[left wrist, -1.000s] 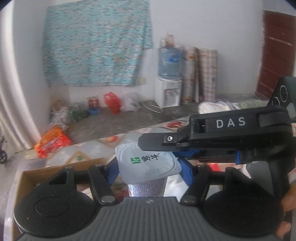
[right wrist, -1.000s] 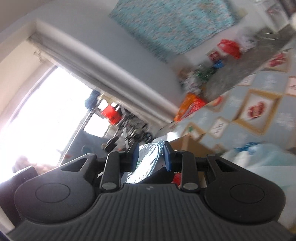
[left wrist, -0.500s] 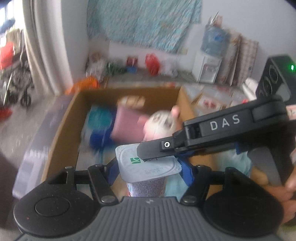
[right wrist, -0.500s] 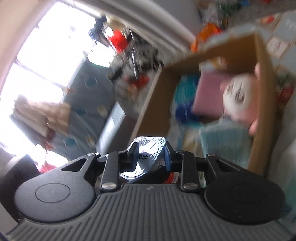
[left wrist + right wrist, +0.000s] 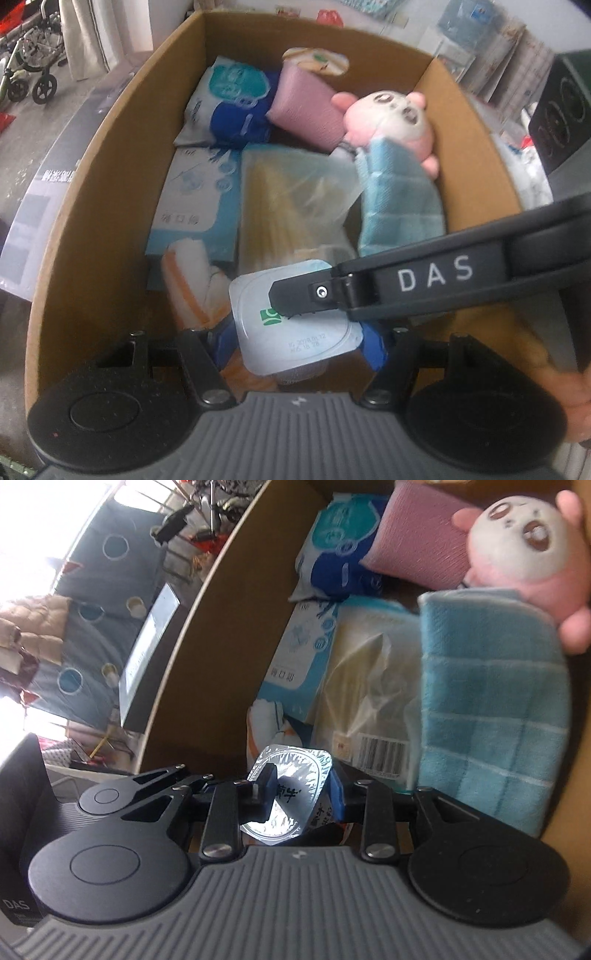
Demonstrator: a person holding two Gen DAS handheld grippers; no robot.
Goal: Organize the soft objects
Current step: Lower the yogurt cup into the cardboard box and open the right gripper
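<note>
A: What does the left hand-held gripper (image 5: 295, 341) carry?

B: A yogurt cup (image 5: 295, 325), pinched at its sides between the blue pads (image 5: 373, 345). The lid is white with a green logo and a small printed date that reads roughly "2028.01.12"; I cannot be sure of the digits. The other tool's black arm (image 5: 424, 284), marked "DAS", crosses over the lid's far edge.

A: And the right hand-held gripper (image 5: 301, 792)?

B: Its jaws are narrow and clamp a second cup (image 5: 291, 794), foil lid facing the camera, with dark Chinese characters on the foil. "DAS" also shows on the black body at the lower left of that view.

A: Where are the cups relative to the box?

B: Both hang over the near end of an open cardboard box (image 5: 110, 184), which spreads out ahead of and below the fingers.

A: What lies in it?

B: Straight ahead of the left tool, a clear bag (image 5: 291, 206); the right view shows a barcode sticker on its near end. Left of that, a pale blue pack (image 5: 195, 206) with Chinese print, and nearer, a white and orange item (image 5: 188, 284). At the far end, a blue and white tissue pack (image 5: 232, 107), a pink cushion (image 5: 306, 107) and a small pack (image 5: 316, 61) behind it. To the right, a blue checked towel (image 5: 399, 199), with a pink and white plush (image 5: 391, 122) at its far end.

A: Anything outside the box?

B: To the left, a dark flat carton (image 5: 48, 177) with white characters, too blurred to read.
</note>
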